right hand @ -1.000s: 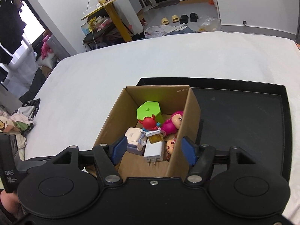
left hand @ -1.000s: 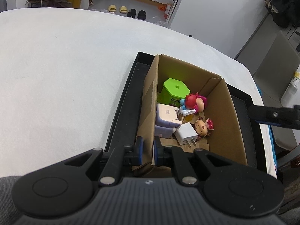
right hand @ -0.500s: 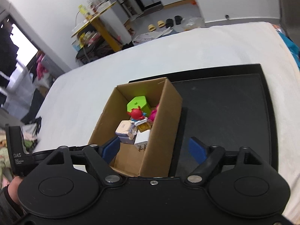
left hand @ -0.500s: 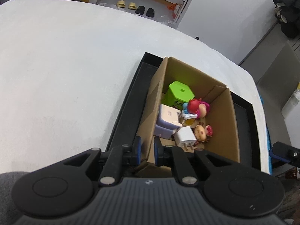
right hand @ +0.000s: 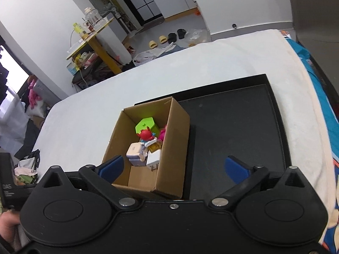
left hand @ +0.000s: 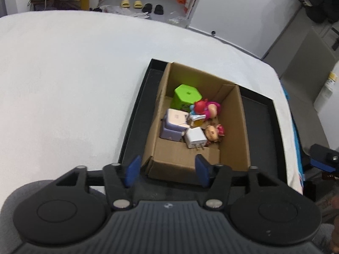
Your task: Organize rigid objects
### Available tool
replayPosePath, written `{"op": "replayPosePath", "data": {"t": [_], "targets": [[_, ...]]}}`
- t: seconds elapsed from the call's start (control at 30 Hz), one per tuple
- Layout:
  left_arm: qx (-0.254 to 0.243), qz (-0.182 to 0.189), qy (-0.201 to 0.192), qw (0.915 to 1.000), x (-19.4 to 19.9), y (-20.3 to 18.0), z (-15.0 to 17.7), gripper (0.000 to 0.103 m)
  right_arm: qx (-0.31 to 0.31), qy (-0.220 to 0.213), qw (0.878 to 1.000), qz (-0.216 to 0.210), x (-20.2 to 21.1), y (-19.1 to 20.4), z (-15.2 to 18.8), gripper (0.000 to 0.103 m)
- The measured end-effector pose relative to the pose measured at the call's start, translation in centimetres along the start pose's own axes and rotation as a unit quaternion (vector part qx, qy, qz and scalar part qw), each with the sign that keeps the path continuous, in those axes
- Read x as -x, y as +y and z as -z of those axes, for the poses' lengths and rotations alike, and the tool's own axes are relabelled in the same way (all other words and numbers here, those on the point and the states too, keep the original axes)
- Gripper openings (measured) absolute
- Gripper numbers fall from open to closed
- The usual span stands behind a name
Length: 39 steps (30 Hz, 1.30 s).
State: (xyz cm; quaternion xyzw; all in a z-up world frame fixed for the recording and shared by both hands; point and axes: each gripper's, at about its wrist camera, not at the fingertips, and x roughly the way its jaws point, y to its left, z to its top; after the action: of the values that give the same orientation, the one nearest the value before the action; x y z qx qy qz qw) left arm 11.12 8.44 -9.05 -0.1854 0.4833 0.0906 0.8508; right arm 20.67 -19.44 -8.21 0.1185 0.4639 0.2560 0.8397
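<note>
The box (left hand: 233, 127) stands at the left end of the black tray (right hand: 243, 127), which lies on the white-covered table (left hand: 63, 84). It holds a green block (left hand: 185, 97) at about 11 o'clock from its centre, a red-and-pink figure (left hand: 206, 108) at 1 o'clock, a lavender charger (left hand: 173, 124) at 9 o'clock, a white plug (left hand: 196, 139) at 6 o'clock and a small doll (left hand: 214, 132) at 4 o'clock. The left gripper (left hand: 167, 169) is opening; the near wall's left corner sits between its blue pads, though neither pad appears to press on the cardboard. The right gripper (right hand: 173, 167) is also opening, very wide and empty, with the near right corner framed between its fingers, apparently without contact, though the lens distortion makes this uncertain. Judged step: releasing the box after setting it on the tray. To do it well, let both sets of jaws clear the cardboard fully before drawing away, so that no pad drags a wall and tips the contents. Both tools point steeply down at the box from its near side, left tool towards 12 o'clock, right tool angled from the right. A hand (right hand: 8, 226) shows at the lower left edge of the right wrist view.
</note>
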Motion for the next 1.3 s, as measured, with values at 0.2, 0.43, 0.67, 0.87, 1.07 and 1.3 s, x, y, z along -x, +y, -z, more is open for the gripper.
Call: {"op": "replayPosePath", "data": {"t": [0.2,0.43,0.67,0.87,1.07,1.3], "targets": [[-0.019,0.005,-0.009,0.9998,3.3,-1.0,0.1,0.085,0.010,-0.001,1.000,0.019,2.0,2.1,0.7,0.103],[-0.055,0.018,-0.012,0.9982,6.4,-2.5,0.9,0.092,0.021,-0.009,0.999,0.046,4.6,3.8,1.5,0.103],[-0.086,0.016,-0.038,0.9954,9.6,-3.2,1.9,0.097,0.020,-0.021,0.997,0.065,6.9,4.9,2.5,0.103],[-0.100,0.020,-0.054,0.9934,11.9,-3.4,2.9,0.098,0.024,-0.029,0.997,0.073,8.3,5.9,3.7,0.103],[-0.101,0.019,-0.065,0.9926,13.3,-3.2,3.6,0.099,0.035,-0.034,0.996,0.081,9.2,6.8,4.7,0.103],[-0.099,0.016,-0.077,0.9920,15.0,-2.8,4.4,0.099,0.052,-0.029,0.995,0.081,9.5,7.9,5.6,0.103]]}}
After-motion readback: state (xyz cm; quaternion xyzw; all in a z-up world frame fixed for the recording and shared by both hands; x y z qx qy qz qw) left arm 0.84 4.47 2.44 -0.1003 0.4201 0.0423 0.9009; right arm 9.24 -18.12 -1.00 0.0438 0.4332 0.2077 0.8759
